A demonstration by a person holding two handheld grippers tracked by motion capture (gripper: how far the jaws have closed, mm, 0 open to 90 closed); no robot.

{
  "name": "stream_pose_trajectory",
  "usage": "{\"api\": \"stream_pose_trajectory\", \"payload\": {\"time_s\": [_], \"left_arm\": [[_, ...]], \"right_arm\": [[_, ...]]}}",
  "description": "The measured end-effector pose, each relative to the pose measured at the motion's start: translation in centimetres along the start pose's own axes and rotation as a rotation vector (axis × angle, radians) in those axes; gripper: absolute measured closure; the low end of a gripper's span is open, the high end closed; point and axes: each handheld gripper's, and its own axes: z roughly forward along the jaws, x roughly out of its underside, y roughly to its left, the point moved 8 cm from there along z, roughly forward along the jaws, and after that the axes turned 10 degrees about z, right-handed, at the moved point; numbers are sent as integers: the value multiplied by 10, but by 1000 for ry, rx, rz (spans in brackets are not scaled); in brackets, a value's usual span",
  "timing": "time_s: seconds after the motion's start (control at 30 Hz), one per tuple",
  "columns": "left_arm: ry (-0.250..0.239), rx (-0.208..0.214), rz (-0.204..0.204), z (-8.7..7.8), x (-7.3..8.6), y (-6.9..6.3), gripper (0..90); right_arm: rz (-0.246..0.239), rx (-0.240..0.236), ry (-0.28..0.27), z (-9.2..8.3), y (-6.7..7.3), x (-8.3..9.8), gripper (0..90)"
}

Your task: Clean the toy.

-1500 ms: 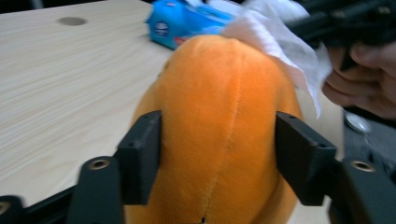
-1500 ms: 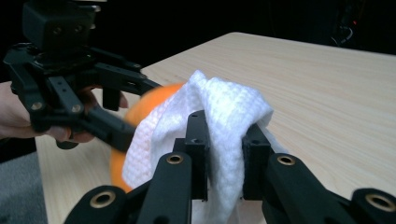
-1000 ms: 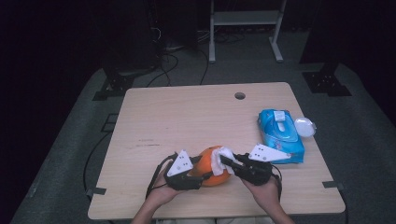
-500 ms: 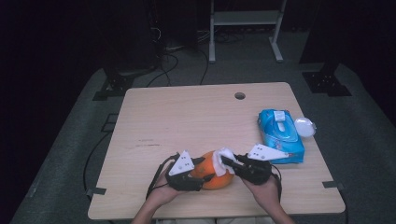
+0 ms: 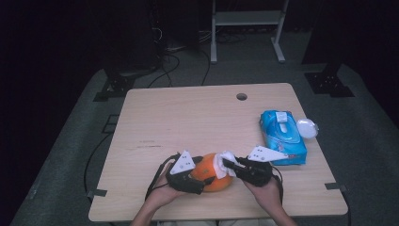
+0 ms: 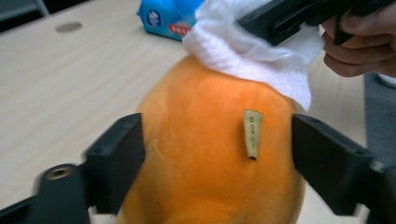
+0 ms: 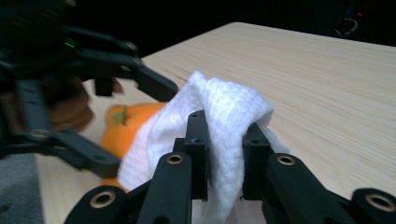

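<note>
Orange fruit now sits between the left hand-held gripper's just-opened jaws, released; the right hand-held gripper pinches the wipe, wiping it.

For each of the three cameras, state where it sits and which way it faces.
High view: above the person's side of the table, facing forward and down; forearms and both tongs show.
Left gripper view: on the left tongs, looking along black jaws that flank the orange fruit.
Right gripper view: on the right tongs, jaws pinching the white cloth.
Shared: all three show fruit and cloth.
</note>
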Motion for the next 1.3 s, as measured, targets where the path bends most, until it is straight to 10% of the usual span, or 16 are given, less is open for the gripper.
{"api": "stream_pose_trajectory", "payload": {"time_s": [0.1, 0.23, 0.4, 0.57, 0.8, 0.9, 1.0, 1.3], "left_arm": [[6, 51, -5, -2, 0, -5, 282], [-22, 115, -32, -5, 0, -7, 295], [-107, 39, -138, -11, -10, 10, 223], [-44, 65, -200, -3, 3, 9, 230], [25, 166, -84, 4, 1, -17, 256], [-28, 159, -131, 0, -5, -11, 214], [21, 126, -152, 6, 2, -6, 163], [63, 155, -43, 8, 0, -24, 230]], "right_arm": [[-66, 7, 25, 1, 11, 2, 764], [-12, 44, 35, -1, -9, 4, 764], [-16, 46, 71, -4, -10, 9, 765], [-28, 16, 96, -4, -6, 9, 764], [-33, 23, 119, -15, -4, 11, 763], [-24, 12, 151, -16, -5, 21, 764], [-11, -31, 184, -23, -3, 29, 764], [13, 16, 195, -34, -21, 33, 764]]}}
